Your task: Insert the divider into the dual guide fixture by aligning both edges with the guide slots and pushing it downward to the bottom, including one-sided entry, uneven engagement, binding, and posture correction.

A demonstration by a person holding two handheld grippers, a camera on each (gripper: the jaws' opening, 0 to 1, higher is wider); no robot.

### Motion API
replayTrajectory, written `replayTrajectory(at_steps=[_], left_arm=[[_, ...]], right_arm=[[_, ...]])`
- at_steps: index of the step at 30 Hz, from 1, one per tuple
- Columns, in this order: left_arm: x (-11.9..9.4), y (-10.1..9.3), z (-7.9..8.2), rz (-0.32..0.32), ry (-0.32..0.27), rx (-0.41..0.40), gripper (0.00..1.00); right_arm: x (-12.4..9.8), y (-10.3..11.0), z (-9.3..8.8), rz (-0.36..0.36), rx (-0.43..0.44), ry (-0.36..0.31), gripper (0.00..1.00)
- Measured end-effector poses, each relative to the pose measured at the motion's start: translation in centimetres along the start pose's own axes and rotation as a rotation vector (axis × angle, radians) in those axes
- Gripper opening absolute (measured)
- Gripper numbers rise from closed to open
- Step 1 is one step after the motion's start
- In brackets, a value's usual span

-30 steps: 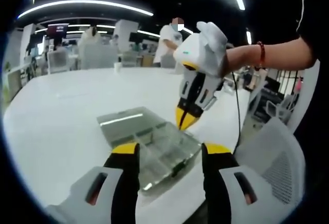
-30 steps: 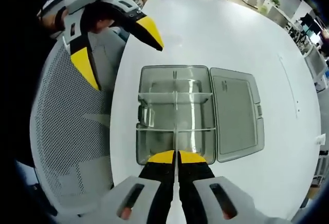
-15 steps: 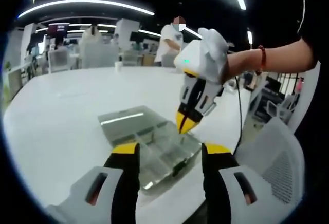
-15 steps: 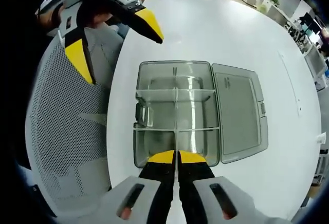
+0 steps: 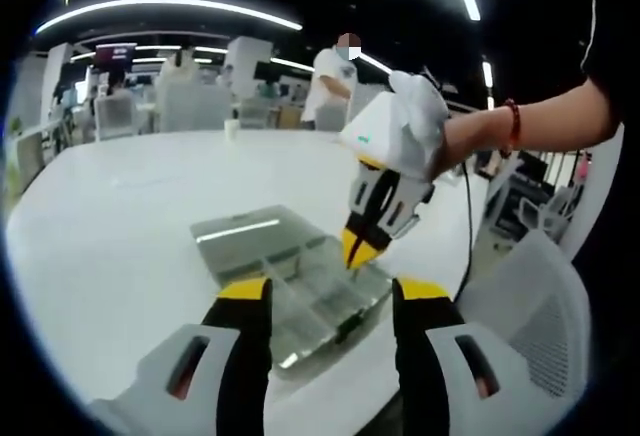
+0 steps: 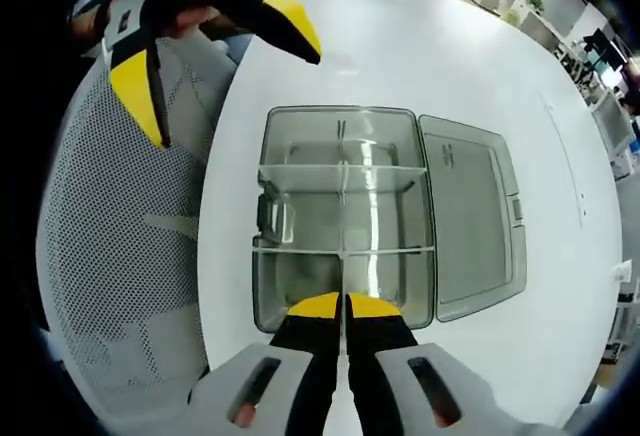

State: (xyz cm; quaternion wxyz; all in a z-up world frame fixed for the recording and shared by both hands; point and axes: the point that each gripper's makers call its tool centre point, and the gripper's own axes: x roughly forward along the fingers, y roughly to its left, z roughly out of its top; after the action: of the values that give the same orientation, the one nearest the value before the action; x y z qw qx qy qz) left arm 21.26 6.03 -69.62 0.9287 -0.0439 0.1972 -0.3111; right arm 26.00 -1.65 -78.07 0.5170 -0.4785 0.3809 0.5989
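While being lowered — divider (image 6: pixel 343 226): upright along the clear box (image 6: pixel 300 286), top edge pinched.
Right claw (image 6: pixel 346 305): clamped on divider, probably steering it down.
Left claw (image 5: pixel 330 292): apart, idle above the worktop (image 6: pixel 420 56).

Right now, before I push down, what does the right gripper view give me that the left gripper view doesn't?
Right gripper view: looks down into the box, the divider running along its middle from the shut jaws of the right gripper. Left gripper view: the right gripper side-on, tips down at the box, a person's hand holding it. Both: the box, lid open, on the white table, and the left gripper open, apart from it.
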Motion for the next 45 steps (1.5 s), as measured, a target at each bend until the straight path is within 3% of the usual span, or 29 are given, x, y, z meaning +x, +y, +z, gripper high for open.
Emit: replayTrajectory(at_steps=[13,26,39,45], left_arm=[[0.2,-0.4,-0.1,-0.012,0.008,0.003,0.47],[0.2,-1.4,-0.3,-0.047,0.020,0.027,0.47],[0.1,-2.5,-0.3,-0.095,0.009,0.021,0.47],[0.3,-3.0,-0.4,-0.125,0.010,0.028,0.47]], right_arm=[[0.0,0.1,0.0,-0.016,0.034,-0.036,0.00],[-1.1,0.4,0.0,-0.067,0.097,-0.108,0.09],[-2.7,1.0,0.3,-0.164,0.233,-0.223,0.21],[-3.3,1.2,-0.7,-0.209,0.275,-0.230,0.22]])
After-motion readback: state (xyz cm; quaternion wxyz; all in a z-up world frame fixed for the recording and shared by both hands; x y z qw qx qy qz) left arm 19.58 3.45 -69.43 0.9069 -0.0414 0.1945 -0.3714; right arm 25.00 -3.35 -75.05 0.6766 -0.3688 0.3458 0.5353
